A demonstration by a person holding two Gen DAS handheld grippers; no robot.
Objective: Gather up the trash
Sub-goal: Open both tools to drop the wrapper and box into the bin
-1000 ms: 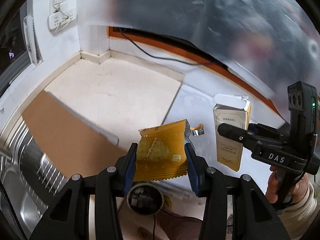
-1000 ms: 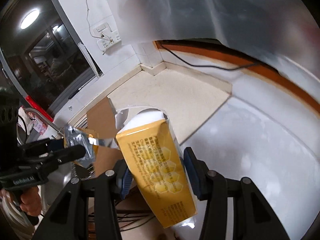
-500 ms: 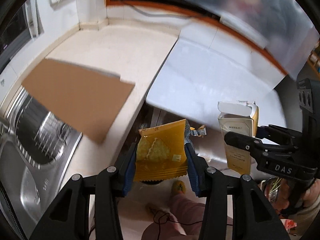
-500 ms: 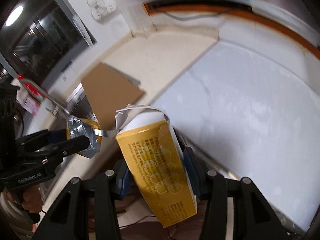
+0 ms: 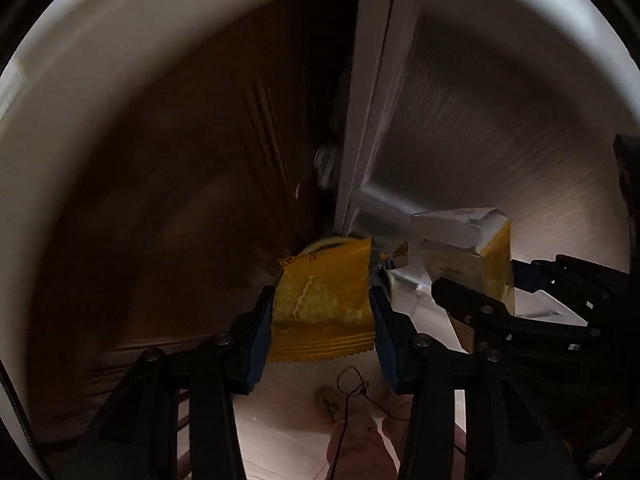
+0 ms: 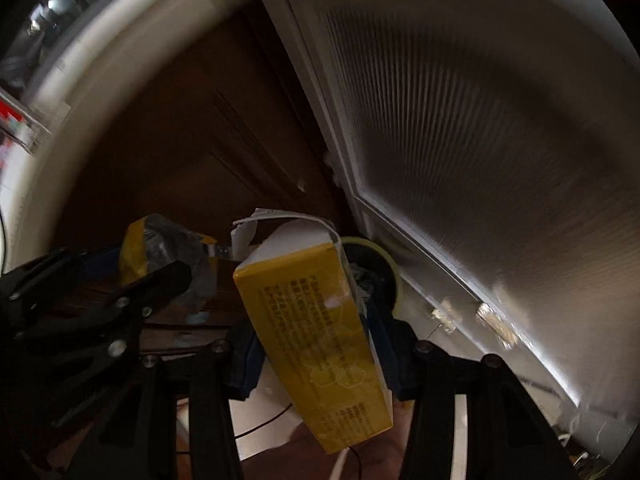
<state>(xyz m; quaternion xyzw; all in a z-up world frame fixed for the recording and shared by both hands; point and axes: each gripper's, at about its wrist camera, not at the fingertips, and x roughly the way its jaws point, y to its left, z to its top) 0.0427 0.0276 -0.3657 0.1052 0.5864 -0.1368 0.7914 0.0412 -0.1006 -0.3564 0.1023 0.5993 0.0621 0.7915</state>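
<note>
My left gripper (image 5: 322,312) is shut on a yellow snack wrapper (image 5: 322,304) with a foil back, held upright between the blue pads. The wrapper also shows in the right wrist view (image 6: 168,252). My right gripper (image 6: 316,340) is shut on a torn-open yellow and white carton (image 6: 316,336), tilted left; it also shows in the left wrist view (image 5: 472,272), just right of the wrapper. Both grippers point downward below the counter edge. Behind the carton sits a dark bin with a yellow rim (image 6: 380,272), with crumpled stuff inside.
A dark brown cabinet door (image 5: 200,200) fills the left. A white ribbed door or panel (image 6: 460,140) fills the right, with a hinge (image 6: 492,320) low down. The pale counter edge (image 5: 60,100) curves overhead. Light floor (image 5: 288,420) and the person's foot lie below.
Both grippers have dropped from over the counter to below its edge, keeping hold of the wrapper and the carton. The view has turned down toward the cabinets and floor.
</note>
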